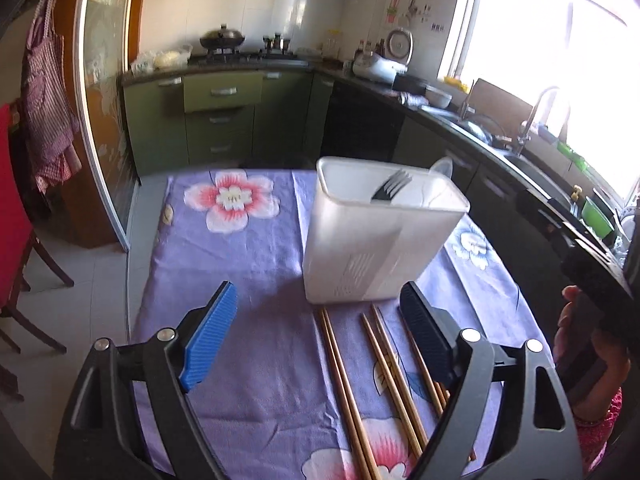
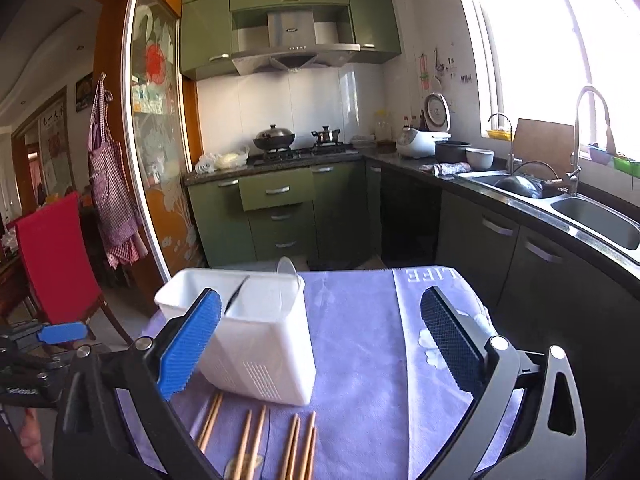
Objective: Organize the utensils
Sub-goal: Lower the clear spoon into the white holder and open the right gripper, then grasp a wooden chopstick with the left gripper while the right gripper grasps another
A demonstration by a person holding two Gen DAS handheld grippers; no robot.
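Currently both grippers, left gripper [image 1: 316,344] and right gripper [image 2: 320,344], are hovering spread apart and empty; chopsticks [image 1: 344,392] are lying at the white holder's [image 1: 372,248] six o'clock, so pinching one pair mid-length is looking best.

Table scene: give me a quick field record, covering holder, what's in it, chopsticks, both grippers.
holder: white bin, upright on purple floral cloth
in holder: fork, tines up; clear spoon at far end
chopsticks: wooden, loose, lying on cloth in front of bin, none in it
left gripper: open, empty, above chopsticks
right gripper: open, empty, near bin's right side
not done: chopsticks not yet in bin
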